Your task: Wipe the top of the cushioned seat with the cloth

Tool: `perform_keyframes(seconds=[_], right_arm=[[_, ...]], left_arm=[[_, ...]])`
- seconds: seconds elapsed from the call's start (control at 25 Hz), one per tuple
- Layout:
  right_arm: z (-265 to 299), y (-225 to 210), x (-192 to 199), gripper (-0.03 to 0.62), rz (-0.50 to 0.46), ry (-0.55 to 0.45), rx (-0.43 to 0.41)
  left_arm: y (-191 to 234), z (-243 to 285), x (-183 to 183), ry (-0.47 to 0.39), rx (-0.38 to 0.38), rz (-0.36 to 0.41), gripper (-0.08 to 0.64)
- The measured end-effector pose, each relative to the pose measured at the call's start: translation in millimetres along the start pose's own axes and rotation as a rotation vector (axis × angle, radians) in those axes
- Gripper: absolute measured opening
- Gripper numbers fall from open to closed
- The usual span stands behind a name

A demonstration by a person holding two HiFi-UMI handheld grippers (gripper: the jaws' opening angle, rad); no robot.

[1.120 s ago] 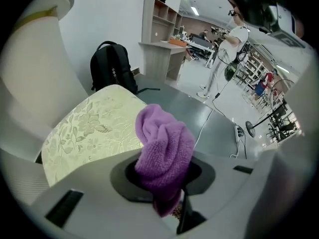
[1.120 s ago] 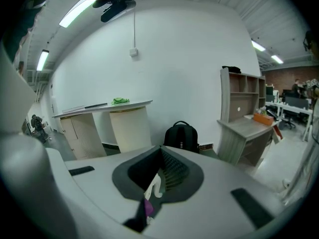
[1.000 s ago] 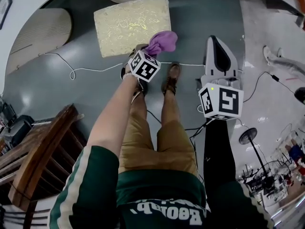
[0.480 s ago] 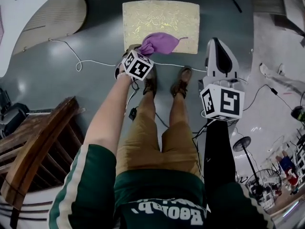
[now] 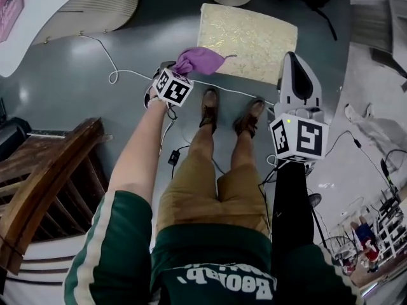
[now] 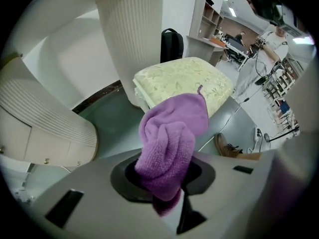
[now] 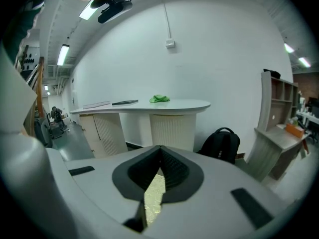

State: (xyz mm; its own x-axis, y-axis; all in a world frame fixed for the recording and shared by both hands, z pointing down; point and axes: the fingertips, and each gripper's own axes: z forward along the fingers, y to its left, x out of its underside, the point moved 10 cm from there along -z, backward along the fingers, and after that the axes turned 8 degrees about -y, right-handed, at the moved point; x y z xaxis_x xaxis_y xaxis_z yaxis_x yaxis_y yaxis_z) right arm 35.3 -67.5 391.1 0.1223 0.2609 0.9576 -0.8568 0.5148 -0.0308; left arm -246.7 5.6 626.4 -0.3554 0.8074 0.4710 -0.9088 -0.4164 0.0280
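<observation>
The cushioned seat (image 5: 248, 40) is a pale yellow patterned square low on the grey floor, in front of the person's feet. My left gripper (image 5: 186, 70) is shut on a bunched purple cloth (image 5: 198, 60). It holds the cloth just off the seat's near left corner, over the floor. In the left gripper view the cloth (image 6: 172, 133) sticks up out of the jaws, with the seat (image 6: 184, 78) behind it. My right gripper (image 5: 296, 61) hovers by the seat's near right corner. Its jaws meet at the tips and hold nothing. A strip of the seat (image 7: 153, 193) shows below them.
A wooden chair (image 5: 44, 189) stands at the left. A white cable (image 5: 114, 68) runs across the floor in front of the seat. A white curved counter (image 5: 82, 5) on a ribbed pedestal (image 6: 129, 39) rises behind. A black backpack (image 7: 220, 144) leans near a shelf.
The left gripper and cloth have moved left along the seat's near edge, from its right corner to off its left corner. The head view has swung. The right gripper stays shut.
</observation>
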Motion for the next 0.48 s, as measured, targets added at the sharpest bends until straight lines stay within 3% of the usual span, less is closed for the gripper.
perform_keyframes(seconds=[0.24,0.48], right_arm=[[14.5,24.7,-2.4,0.009,-0.010,0.012,-0.027],[22.0,32.9,-12.9,0.009,-0.023,-0.006,-0.023]], left_arm=[[35.7,-9.7,15.0,0.023,-0.071,-0.082,0.114],[43.7,-16.8,12.3,-0.001,-0.059,-0.079,0.114]])
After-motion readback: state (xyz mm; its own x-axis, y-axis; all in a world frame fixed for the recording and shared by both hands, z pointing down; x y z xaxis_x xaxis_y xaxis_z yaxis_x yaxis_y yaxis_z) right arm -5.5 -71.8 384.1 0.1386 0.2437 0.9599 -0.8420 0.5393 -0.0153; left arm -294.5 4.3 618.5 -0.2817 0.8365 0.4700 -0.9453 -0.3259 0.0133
